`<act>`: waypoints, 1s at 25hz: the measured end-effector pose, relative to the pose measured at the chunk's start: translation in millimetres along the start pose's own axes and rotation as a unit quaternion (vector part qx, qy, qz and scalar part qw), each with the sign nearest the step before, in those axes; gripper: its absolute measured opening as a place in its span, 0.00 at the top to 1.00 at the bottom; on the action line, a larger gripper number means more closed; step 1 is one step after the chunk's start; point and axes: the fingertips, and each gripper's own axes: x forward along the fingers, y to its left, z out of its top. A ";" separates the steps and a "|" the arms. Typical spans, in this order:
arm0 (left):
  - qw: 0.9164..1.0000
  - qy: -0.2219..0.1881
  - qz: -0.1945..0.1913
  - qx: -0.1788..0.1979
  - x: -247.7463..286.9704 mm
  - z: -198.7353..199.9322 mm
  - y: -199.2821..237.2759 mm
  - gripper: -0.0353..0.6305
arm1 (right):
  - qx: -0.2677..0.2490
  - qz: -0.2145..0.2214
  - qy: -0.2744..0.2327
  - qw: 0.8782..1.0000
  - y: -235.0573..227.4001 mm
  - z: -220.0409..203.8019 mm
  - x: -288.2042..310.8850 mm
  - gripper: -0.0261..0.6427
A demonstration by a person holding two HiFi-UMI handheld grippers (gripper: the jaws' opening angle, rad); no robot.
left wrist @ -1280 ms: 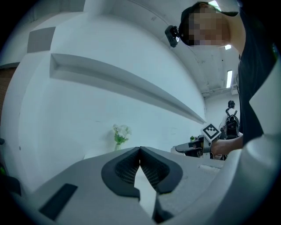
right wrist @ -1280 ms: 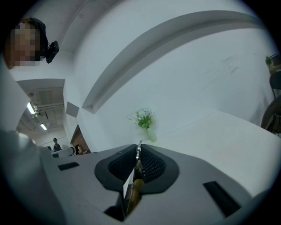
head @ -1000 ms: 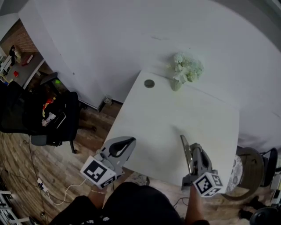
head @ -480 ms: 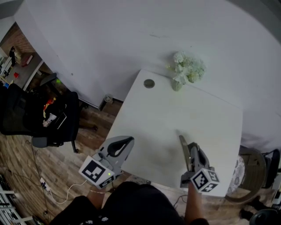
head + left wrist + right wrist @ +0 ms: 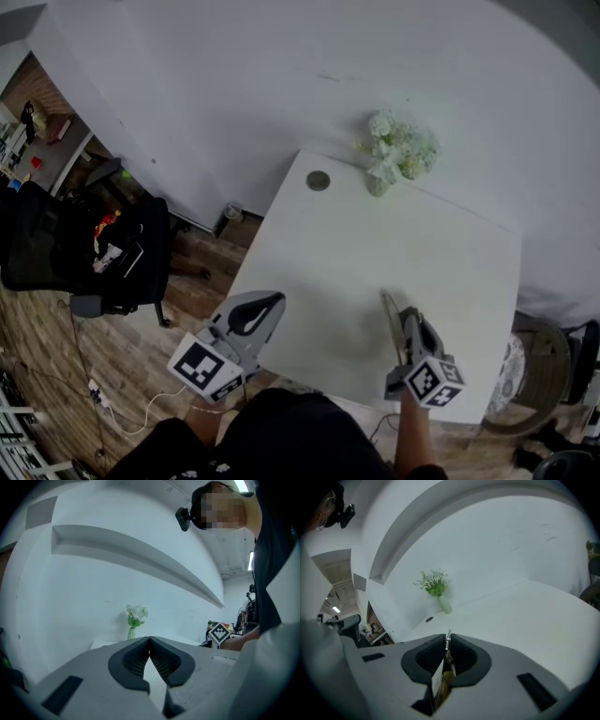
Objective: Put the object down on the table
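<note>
**Jaws and held object.** Jaws of the right gripper point(image 5: 406, 323) stand narrowly apart, pressed on the two flat faces of a thin, flat, grey metallic-looking plate point(image 5: 388, 319). The plate stands on edge between the pads and projects beyond them toward the far side. It is over the near right part of the white square table point(image 5: 375, 234), close to the near edge. Whether its lower edge touches the tabletop cannot be told.

**Left gripper.** The left gripper point(image 5: 276, 300) hangs at the near left edge of the table. Its jaws are together, with nothing between them.

**Other items.** A small glass vase of white flowers point(image 5: 397, 152) stands at the far edge. A small round grey disc point(image 5: 319, 180) lies at the far left corner. Both are well apart from the plate.

**Handling, as judged.**
- The plate looks stiff and light.
- Its faces look smooth and may slip if the pinch loosens early.
- The thin edge gives little to stand on, so released upright the plate would probably topple.
- The present hold across the flat faces, near one end, suits it.
- Tilting it toward flat and letting go close to the surface seems the safer release.
</note>
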 end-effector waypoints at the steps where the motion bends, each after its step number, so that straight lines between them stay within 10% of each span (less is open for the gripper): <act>1: 1.000 0.000 0.000 0.000 0.5 0.1 0.5 0.95 | 0.000 -0.001 0.002 1.000 -0.8 -0.8 0.9 0.92; 25: 1.000 -0.003 0.002 -0.002 -2.1 0.6 4.0 0.95 | 0.006 -0.009 0.048 0.999 -7.4 -37.1 10.2 0.91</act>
